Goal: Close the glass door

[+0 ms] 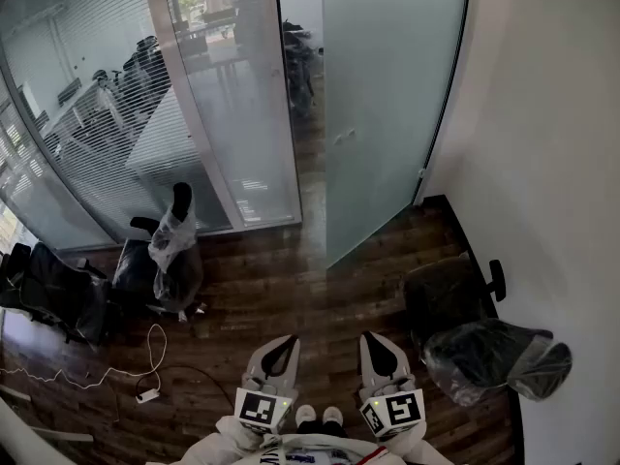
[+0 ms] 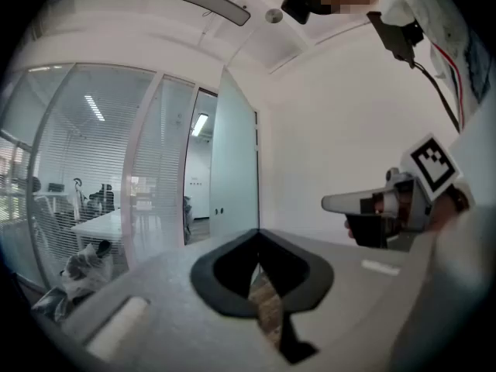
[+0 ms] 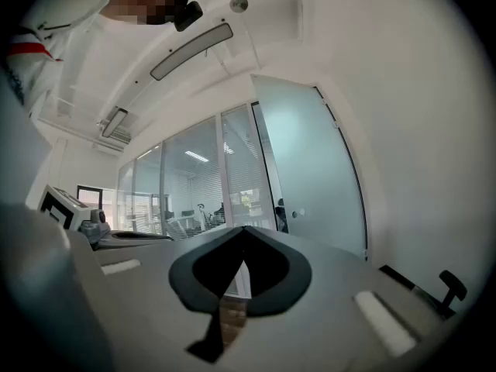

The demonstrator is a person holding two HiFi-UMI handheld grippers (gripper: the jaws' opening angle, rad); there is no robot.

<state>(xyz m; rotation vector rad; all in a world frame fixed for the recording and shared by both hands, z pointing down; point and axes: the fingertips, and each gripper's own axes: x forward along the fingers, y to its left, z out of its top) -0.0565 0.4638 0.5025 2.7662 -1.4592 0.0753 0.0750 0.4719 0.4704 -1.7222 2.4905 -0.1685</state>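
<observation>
The frosted glass door (image 1: 387,114) stands swung open into the room, hinged by the white wall on the right, with a dark gap to its left. It also shows in the left gripper view (image 2: 232,169) and in the right gripper view (image 3: 310,169), where a small knob (image 3: 294,213) sits near its edge. My left gripper (image 1: 287,341) (image 2: 258,235) and right gripper (image 1: 371,339) (image 3: 245,229) are held side by side low in front of me, well short of the door. Both are shut with nothing between the jaws.
A glass partition with blinds (image 1: 116,95) runs left of the doorway. A plastic-wrapped chair (image 1: 165,250) and a dark chair (image 1: 53,294) stand at the left, another wrapped chair (image 1: 484,342) at the right wall. A white cable with a power strip (image 1: 145,393) lies on the wooden floor.
</observation>
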